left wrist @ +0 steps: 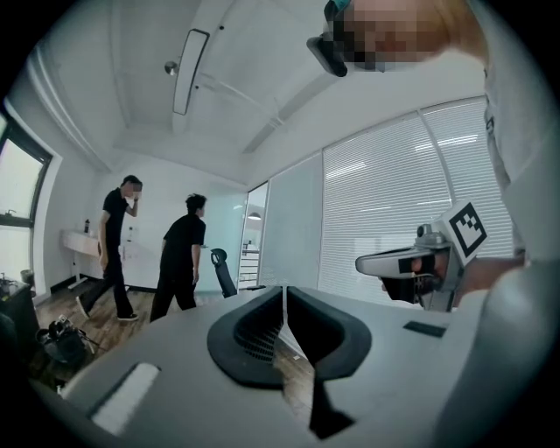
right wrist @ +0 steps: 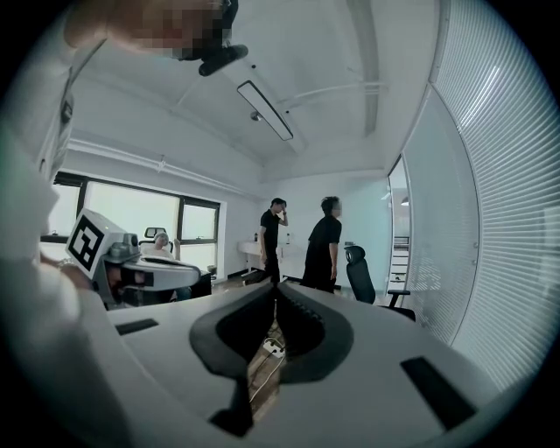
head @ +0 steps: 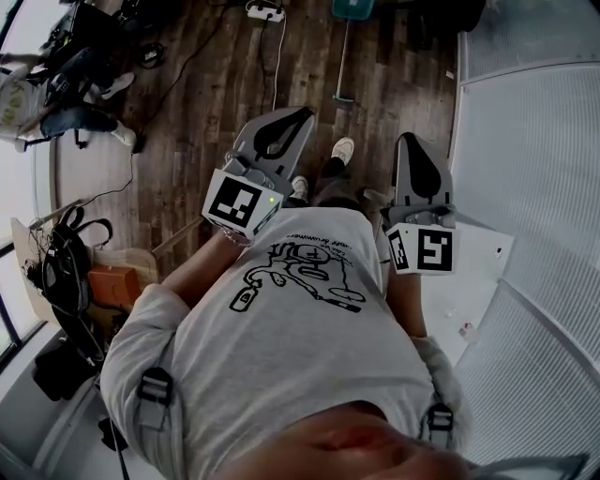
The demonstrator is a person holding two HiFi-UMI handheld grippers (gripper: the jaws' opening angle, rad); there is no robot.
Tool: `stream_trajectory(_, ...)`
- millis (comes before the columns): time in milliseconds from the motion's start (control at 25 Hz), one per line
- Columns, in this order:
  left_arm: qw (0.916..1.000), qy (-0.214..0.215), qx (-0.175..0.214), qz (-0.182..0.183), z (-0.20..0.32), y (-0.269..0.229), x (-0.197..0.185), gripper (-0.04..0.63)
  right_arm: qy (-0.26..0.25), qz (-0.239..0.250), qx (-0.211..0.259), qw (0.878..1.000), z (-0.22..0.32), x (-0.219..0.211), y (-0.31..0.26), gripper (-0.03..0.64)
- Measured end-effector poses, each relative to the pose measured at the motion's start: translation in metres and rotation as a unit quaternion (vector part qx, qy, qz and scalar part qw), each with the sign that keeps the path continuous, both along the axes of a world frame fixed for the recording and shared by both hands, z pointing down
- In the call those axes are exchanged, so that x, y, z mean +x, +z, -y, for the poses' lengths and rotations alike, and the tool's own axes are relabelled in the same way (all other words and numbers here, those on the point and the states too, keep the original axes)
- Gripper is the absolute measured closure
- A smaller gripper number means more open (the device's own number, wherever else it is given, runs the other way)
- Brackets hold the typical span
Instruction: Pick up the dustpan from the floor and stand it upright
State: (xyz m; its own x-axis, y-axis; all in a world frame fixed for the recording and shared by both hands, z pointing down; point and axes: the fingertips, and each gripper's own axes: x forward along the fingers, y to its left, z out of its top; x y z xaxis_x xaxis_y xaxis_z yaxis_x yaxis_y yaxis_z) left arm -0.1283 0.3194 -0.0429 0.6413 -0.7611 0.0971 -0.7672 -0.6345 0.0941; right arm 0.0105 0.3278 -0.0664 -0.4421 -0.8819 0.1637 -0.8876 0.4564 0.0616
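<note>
**Left tool** (head: 298, 117): grey body with black-padded jaws. The jaws are clenched together with nothing between them. It is held roughly level in front of the person's grey printed T-shirt (head: 309, 328).

**Right tool** (head: 411, 145): same build. Its jaws are likewise pressed shut and empty. It is held beside the left tool, and the two are apart.

**Teal long-handled dustpan** (head: 352, 7): lies flat on the brown wooden plank floor (head: 206, 94), ahead of the person's white shoes (head: 343, 148). It sits toward the floor's right edge, where the white slatted partition (head: 525, 141) stands. The pan is cut off by the head view's top edge, and the thin handle runs back toward the shoes. Both tools are well apart from the dustpan.

**Other items:** a white power strip (head: 264, 11) lies on the floor left of the pan. Two people in black clothing (left wrist: 179, 254) stand farther along the floor, near a black office chair (left wrist: 223, 273).
</note>
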Motion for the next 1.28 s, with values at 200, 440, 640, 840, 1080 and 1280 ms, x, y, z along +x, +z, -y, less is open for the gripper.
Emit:
stream_trajectory(200,1.0,0.003,-0.004,0.004,0.039,0.002,0.016,0.581,0.005,0.002,0.001,1.0,0.038,0.017,0.0,0.609)
stream_trajectory(440,0.9999,0.01,-0.003,0.01,0.096,0.003,0.052,0.581,0.008,0.003,0.003,1.0,0.096,0.053,0.001,0.609)
stream_trajectory(640,0.9998,0.015,-0.005,0.015,0.14,0.004,0.09,0.581,0.007,0.009,0.006,1.0,0.14,0.088,0.003,0.609)
stream_trajectory(840,0.9997,0.018,-0.007,0.017,0.185,0.002,0.128,0.581,0.012,0.009,0.002,1.0,0.185,0.128,0.003,0.609)
stream_trajectory(1080,0.9996,0.013,-0.014,0.021,0.231,0.012,0.166,0.581,0.013,0.011,-0.003,1.0,0.23,0.171,0.01,0.609)
stream_trajectory(1280,0.9995,0.007,-0.02,0.024,0.264,0.023,0.178,0.581,0.004,0.009,-0.012,1.0,0.263,0.181,0.023,0.609)
